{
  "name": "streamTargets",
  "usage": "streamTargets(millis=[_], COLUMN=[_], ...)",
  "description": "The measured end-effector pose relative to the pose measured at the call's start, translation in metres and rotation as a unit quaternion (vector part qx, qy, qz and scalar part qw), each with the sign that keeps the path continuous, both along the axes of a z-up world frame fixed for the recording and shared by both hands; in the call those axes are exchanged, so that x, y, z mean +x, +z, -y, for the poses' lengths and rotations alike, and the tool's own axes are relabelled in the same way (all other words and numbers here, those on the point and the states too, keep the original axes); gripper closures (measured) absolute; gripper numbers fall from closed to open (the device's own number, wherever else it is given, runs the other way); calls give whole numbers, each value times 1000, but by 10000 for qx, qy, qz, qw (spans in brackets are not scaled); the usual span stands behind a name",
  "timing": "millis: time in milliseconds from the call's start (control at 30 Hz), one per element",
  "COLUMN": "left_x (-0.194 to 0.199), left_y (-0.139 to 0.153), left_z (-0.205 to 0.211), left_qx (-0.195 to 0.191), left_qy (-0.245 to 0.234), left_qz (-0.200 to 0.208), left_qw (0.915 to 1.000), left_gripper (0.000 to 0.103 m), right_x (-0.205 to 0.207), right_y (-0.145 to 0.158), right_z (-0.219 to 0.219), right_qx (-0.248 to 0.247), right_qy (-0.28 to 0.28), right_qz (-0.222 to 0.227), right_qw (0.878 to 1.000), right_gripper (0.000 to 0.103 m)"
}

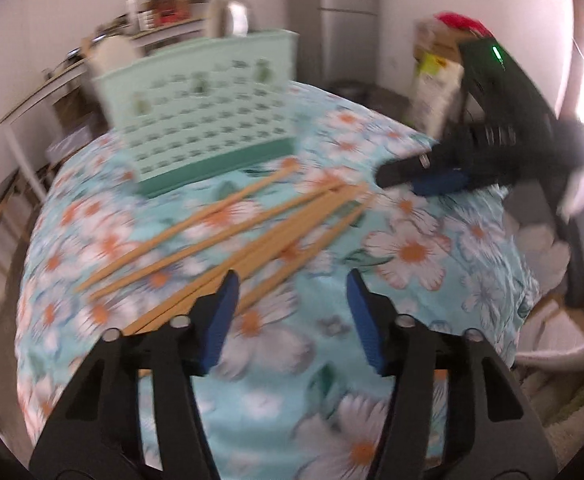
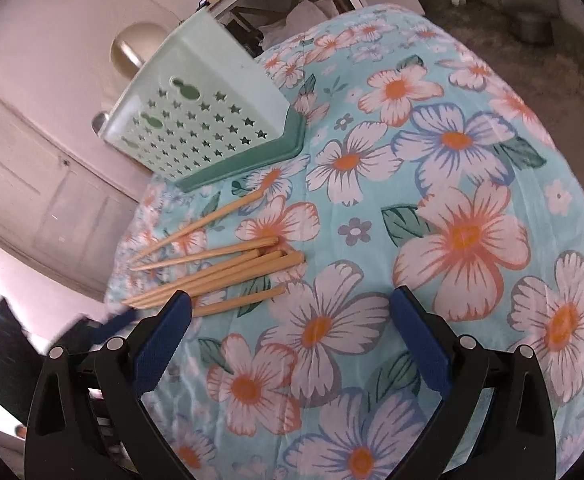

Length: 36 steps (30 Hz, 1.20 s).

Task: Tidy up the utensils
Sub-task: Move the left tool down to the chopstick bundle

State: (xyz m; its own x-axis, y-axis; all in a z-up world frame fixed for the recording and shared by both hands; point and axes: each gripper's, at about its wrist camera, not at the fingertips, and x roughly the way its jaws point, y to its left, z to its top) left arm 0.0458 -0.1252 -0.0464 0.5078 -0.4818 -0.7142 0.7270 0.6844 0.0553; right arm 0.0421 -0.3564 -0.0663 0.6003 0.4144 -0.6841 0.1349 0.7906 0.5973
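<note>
Several wooden chopsticks (image 1: 252, 236) lie loose on the floral tablecloth (image 1: 412, 248), in front of a mint-green perforated utensil holder (image 1: 208, 120). My left gripper (image 1: 292, 280) is open and empty, just above the near ends of the chopsticks. The right gripper (image 1: 424, 172) shows at the right of the left wrist view, near the chopsticks' far ends. In the right wrist view the chopsticks (image 2: 228, 268) lie left of centre below the holder (image 2: 208, 120). My right gripper (image 2: 292, 300) is open and empty beside them. The left gripper (image 2: 112, 324) shows blurred at the lower left.
The table edge curves away on all sides. A shelf with a kettle and boxes (image 1: 164, 12) stands behind the holder. A cardboard box (image 1: 436, 80) sits at the back right. A white door (image 2: 32, 184) is beyond the table's left edge.
</note>
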Motion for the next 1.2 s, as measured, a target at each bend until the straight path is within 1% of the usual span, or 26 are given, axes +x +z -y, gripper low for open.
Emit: streamTargets(millis=[33,67,100,167,300,400,433,500,567,600,667,800,900,967,1000,1033,1100,1167,1200], left_x=[1,1,1,1,3,8,8,8,9,9,7,2,-3,-5,-7,-8,-10,-10,-9], left_y=[-4,-7,-11,-15,-14,-13,-13,-17,-23,-24,-23,-21,-17,-12,-10,-6,-2,0,0], left_z=[9,15,22,29,31,32,35,40,47,48,50,50,43,33,29,24,19,21,24], left_qx=[117,215,383,555,581,654,721,945,1113,1131,1141,1207,1189,1067,1002,854,731,726,753], left_qy=[-112,-168,-234,-295,-289,-270,-292,-341,-393,-407,-415,-458,-451,-388,-372,-366,-332,-337,-355], left_qz=[-12,1,30,63,-27,3,35,76,140,155,151,140,-132,-420,-455,-423,-263,-41,96], left_qw=[9999,9996,9990,9980,9979,9975,9970,9949,9929,9926,9925,9915,9918,9926,9932,9948,9964,9968,9965], left_gripper=[58,63,69,74,83,87,87,93,96,100,103,103,103,103,103,103,103,102,98], right_x=[0,0,0,-1,-3,-4,-3,-3,-4,-4,-5,-6,-6,-7,-7,-7,-6,-6,-6], right_y=[0,-1,-1,-1,0,0,0,-1,-1,-1,-1,-1,0,0,0,0,0,0,0], right_z=[3,5,7,7,6,8,8,9,10,10,10,10,11,11,11,12,12,12,12], right_qx=[102,201,258,286,257,280,301,331,338,334,319,341,371,376,384,406,441,472,487], right_qy=[-4,-2,7,31,34,43,45,38,35,35,40,35,21,15,15,6,-12,-22,-27], right_qz=[3,5,6,18,103,127,135,146,155,166,187,185,178,168,172,186,201,196,195], right_qw=[9999,9998,9997,9996,9996,9995,9994,9993,9993,9993,9993,9992,9992,9991,9991,9990,9988,9987,9986], right_gripper=[6,6,6,6,6,6,6,6,6,6,6,6,6,6,6,6,6,6,6])
